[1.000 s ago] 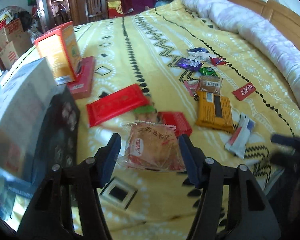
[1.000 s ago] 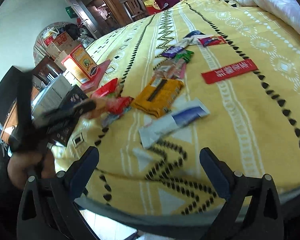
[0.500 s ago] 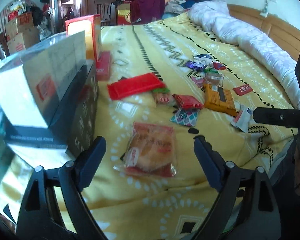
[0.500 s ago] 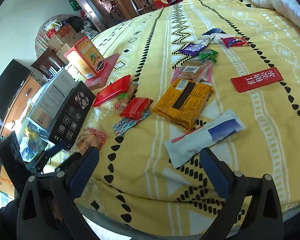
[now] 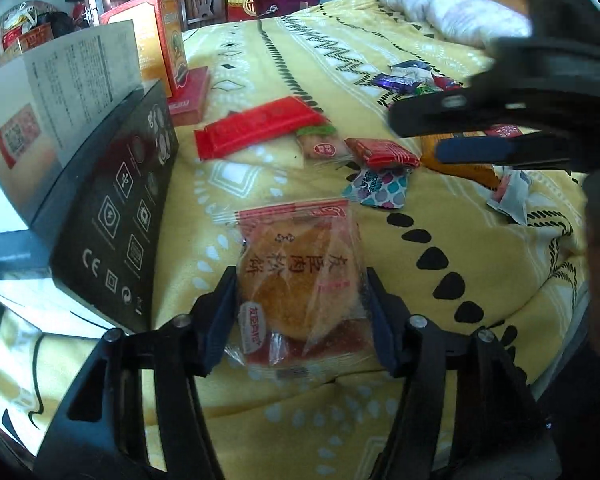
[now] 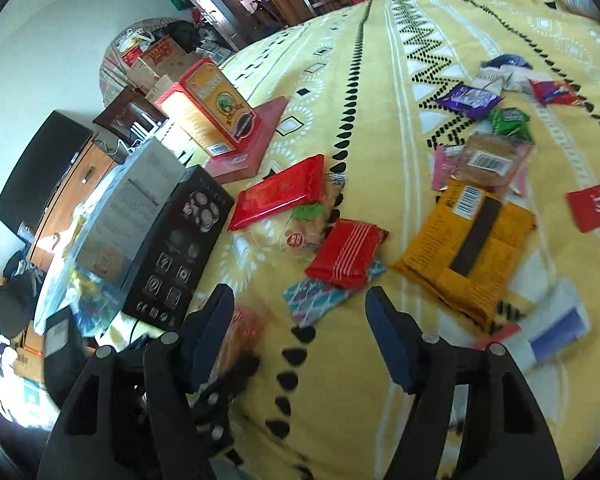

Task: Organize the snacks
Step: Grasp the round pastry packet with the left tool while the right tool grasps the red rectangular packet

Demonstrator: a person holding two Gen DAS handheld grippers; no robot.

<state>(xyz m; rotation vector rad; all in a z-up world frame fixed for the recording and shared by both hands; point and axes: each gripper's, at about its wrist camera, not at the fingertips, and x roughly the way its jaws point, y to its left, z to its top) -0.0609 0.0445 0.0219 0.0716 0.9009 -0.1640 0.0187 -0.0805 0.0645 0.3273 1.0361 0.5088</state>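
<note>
Left gripper (image 5: 298,316) closing on the pastry packet (image 5: 300,280)

Your left jaws sit against both packet sides, near the bedspread (image 5: 440,260) edge beside the black box (image 5: 116,216). Your right gripper (image 6: 300,332) is closing, about half open, with nothing between its jaws.

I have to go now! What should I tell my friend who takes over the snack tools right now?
Left tool: closing around the pastry packet beside the black box; looks pinched.
Right tool: closing, nothing between its fingers, above the bedspread.
Loose still: red bar, striped red packet, orange bag, small sweets.
Done: none visibly grouped.
Left: gather them all.
</note>
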